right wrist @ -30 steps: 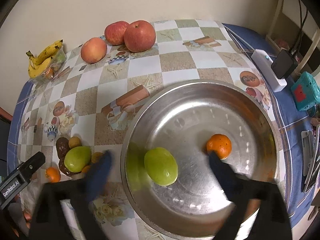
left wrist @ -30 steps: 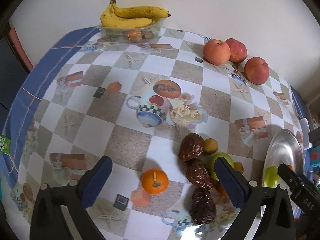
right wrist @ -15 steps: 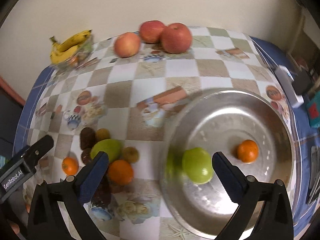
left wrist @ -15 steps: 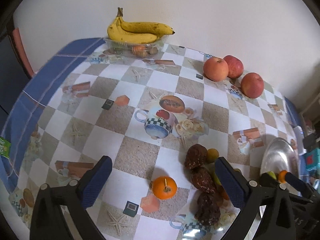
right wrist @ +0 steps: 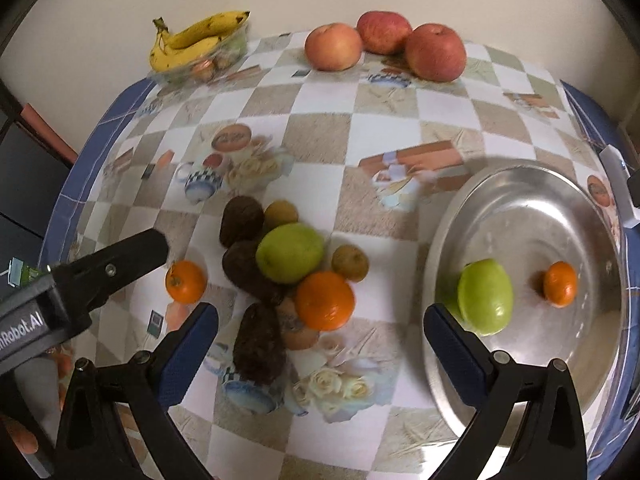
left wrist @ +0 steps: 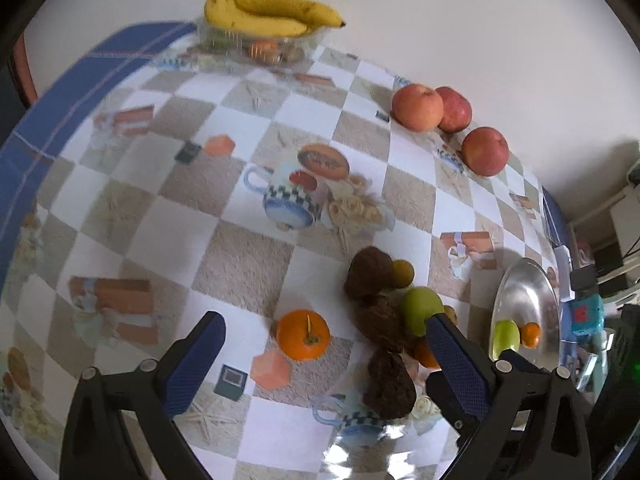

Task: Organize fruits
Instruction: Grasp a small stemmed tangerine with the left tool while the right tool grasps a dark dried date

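Note:
A pile of fruit lies mid-table: a green fruit (right wrist: 289, 253), a large orange (right wrist: 325, 300), several dark brown fruits (right wrist: 258, 344) and small tan ones (right wrist: 350, 263). A small orange (right wrist: 186, 282) sits apart on the pile's left. The round metal plate (right wrist: 520, 200) to the right holds a second green fruit (right wrist: 485, 296) and a small orange (right wrist: 560, 283). My right gripper (right wrist: 320, 314) hangs open above the large orange. My left gripper (left wrist: 323, 322) is open over the small orange (left wrist: 304, 340), holding nothing.
Three red apples (right wrist: 435, 52) stand at the far edge by the wall. Bananas (right wrist: 196, 40) rest on a clear container at the far left. A teal box (left wrist: 586, 314) and a white device (right wrist: 618, 184) sit past the plate, near the table's right edge.
My right gripper has swung left from above the plate to above the fruit pile. The left gripper drew back, then came in over the small orange. Both stayed open.

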Motion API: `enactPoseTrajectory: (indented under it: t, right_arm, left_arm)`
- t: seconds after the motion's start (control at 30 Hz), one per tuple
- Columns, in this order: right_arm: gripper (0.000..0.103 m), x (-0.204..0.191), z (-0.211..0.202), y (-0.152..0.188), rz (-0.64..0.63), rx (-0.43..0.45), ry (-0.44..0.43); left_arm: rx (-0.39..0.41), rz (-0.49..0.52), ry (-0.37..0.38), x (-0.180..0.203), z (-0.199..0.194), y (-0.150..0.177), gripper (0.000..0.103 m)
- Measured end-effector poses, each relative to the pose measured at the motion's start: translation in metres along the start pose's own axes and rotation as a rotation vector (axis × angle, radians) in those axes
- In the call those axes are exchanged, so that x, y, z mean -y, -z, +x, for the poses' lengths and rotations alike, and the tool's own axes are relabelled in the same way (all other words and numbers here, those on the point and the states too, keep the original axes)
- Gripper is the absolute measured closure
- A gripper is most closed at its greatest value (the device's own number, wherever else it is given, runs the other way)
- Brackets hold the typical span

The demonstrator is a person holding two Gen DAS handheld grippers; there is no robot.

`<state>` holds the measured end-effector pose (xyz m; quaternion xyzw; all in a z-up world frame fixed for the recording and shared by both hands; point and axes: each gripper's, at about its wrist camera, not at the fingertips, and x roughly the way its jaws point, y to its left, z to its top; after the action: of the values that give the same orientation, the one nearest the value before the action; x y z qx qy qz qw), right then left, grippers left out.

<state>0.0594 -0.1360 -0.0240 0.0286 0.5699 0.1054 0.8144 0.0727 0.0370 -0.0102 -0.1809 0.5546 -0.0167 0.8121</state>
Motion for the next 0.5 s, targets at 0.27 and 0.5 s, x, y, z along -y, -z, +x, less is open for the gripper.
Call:
enactPoseTrajectory:
  t: [0.27,0.5]
  right_arm:
    - [0.024,-0.014,0.006,0.006,-0.021,-0.036,-0.041]
    - [0.043,-0.032,0.021,0.012,-0.09,-0.094,-0.056]
  left_arm:
    - [-0.065,0.017,0.035,0.003,0.016,0.003,0.028]
    - [-0.176,-0.026,0.007,-0.01,0.048,0.011,0.047]
